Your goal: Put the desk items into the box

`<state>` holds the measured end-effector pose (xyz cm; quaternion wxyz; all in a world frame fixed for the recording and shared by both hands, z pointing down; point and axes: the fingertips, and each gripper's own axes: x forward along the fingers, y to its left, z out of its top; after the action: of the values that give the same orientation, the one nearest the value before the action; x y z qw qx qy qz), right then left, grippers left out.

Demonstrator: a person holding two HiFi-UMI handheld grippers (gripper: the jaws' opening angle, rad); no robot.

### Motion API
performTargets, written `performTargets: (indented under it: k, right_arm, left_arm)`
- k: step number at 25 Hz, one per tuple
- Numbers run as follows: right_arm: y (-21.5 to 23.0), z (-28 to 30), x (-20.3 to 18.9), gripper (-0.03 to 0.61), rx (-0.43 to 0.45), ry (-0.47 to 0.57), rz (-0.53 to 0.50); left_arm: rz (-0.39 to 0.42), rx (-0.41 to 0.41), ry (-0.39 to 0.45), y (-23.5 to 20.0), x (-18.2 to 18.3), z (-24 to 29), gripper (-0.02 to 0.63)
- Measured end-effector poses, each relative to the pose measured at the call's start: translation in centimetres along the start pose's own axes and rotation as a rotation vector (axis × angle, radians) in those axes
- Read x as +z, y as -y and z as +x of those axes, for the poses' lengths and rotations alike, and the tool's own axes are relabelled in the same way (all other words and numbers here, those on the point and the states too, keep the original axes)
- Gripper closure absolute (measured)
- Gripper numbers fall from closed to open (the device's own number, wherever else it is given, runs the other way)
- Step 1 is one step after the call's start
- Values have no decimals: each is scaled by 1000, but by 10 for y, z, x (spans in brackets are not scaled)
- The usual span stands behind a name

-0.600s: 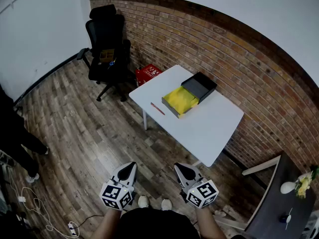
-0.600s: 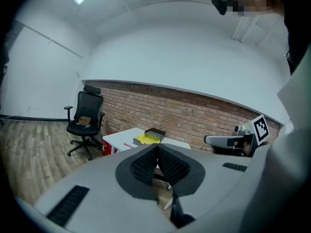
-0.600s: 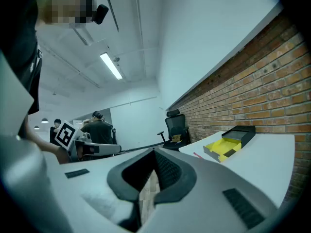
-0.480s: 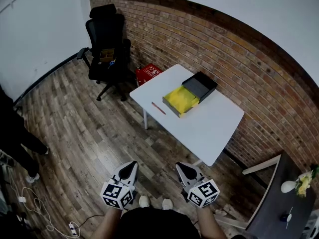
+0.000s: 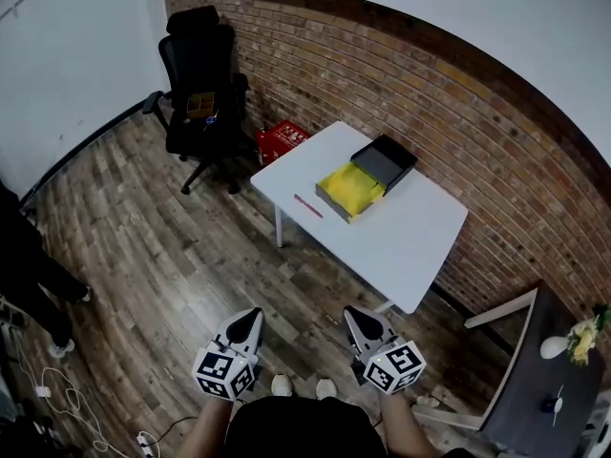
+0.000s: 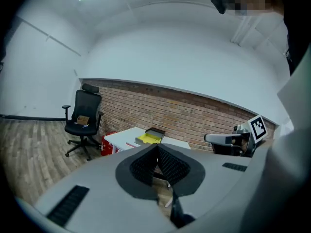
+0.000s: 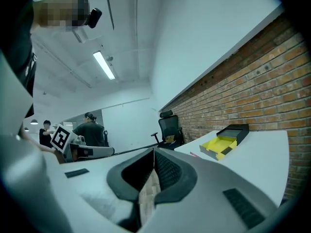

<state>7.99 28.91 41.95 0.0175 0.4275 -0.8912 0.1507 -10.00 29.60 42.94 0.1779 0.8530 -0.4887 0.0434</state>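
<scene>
Box [image 5: 351, 189] is sitting open on the white table [image 5: 410, 241], on the half nearer the brick wall [image 5: 430, 93]. Its yellow-lined tray is lying right against its dark lid [image 5: 385, 160]. Red pen [image 5: 307, 206] is lying on the tabletop just beside the tray, on the side away from the wall; cannot tell whether it is touching the tray.

Left gripper [image 5: 253, 314] is hovering low in front of the person, over the wood floor [image 5: 162, 246]. It is well apart from the table and pointing toward it. In the left gripper view its ribbed pads are meeting at the tips, so the jaws are closed and gripping nothing. Right gripper [image 5: 349, 314] is hovering level with the left one, the two near each other but not touching, and also aiming at the table. In the right gripper view its pads are likewise pressing together at the tips with nothing between them. Neither gripper is touching the box, the pen or the table.

Black office chair [image 5: 199, 74] is standing by the wall with a small brown item on its seat. Red crate [image 5: 282, 141] is sitting on the floor between the chair and the table. The person's shoes [image 5: 280, 385] are showing just below the grippers.
</scene>
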Motion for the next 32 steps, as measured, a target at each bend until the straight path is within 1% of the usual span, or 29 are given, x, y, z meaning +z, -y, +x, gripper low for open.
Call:
performTargets:
  k: [10, 20, 28, 32]
  right_arm:
    - [-16, 19, 0, 557, -29, 7, 12]
    - [-24, 35, -2, 557, -20, -8, 11]
    - [-5, 54, -1, 557, -15, -19, 16]
    - [17, 71, 1, 557, -9, -24, 32]
  left_arm:
    - [-6, -24, -11, -33, -2, -12, 600]
    - [-28, -32, -39, -49, -13, -12, 600]
    - [-24, -34, -50, -55, -10, 13, 600]
    - [-21, -31, -62, -61, -6, 38, 600]
